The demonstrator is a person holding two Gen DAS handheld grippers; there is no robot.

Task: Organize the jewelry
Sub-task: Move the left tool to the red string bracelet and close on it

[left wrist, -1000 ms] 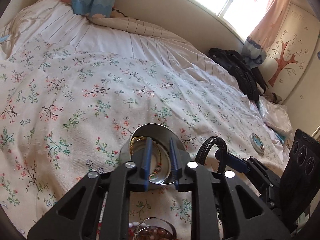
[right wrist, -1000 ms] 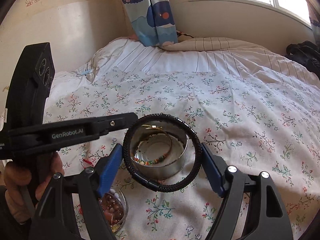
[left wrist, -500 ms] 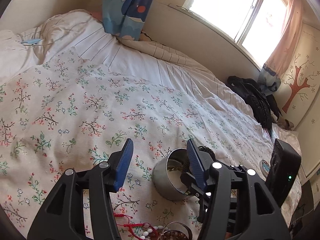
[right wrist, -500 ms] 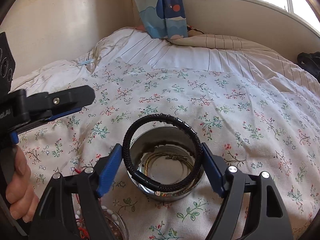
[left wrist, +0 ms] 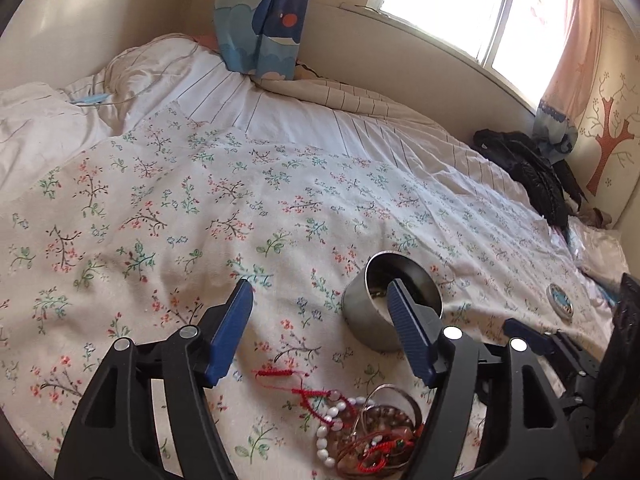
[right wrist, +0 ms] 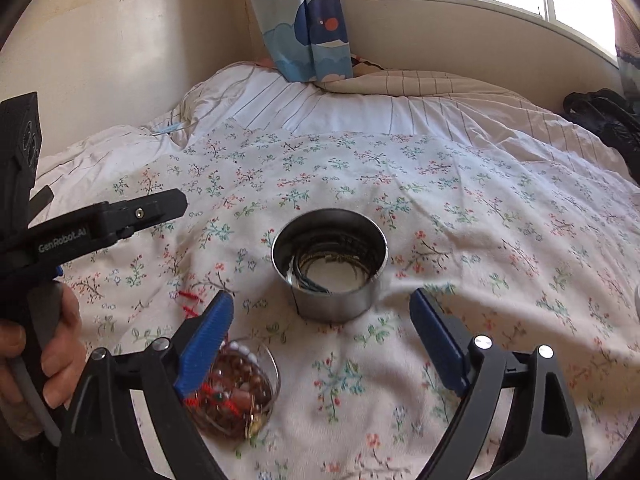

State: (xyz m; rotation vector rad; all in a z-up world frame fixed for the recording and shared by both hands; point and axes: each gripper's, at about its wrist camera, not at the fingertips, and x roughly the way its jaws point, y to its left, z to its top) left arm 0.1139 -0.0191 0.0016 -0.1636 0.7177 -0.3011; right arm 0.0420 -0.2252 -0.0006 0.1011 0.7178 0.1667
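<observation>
A round metal tin [right wrist: 329, 268] stands on the floral bedspread and holds several bracelets, with a black bangle [right wrist: 308, 276] leaning inside it. It also shows in the left wrist view [left wrist: 390, 312]. My right gripper [right wrist: 322, 316] is open and empty, just in front of the tin. A small glass dish [right wrist: 236, 392] of bead bracelets sits at its left finger. My left gripper [left wrist: 320, 304] is open and empty, left of the tin. The dish [left wrist: 376, 436] with white beads and a red cord bracelet [left wrist: 296, 384] lies below it.
The bed [left wrist: 280, 184] fills the view, with white bedding at the back. A black bag [left wrist: 532, 172] lies at the far right by the wall. A small round patterned item [left wrist: 560, 298] sits right of the tin. The left gripper's body [right wrist: 100, 224] shows at left.
My right gripper opened and the black bangle dropped into the tin. My left gripper opened wide, drew back and swung left of the tin.
</observation>
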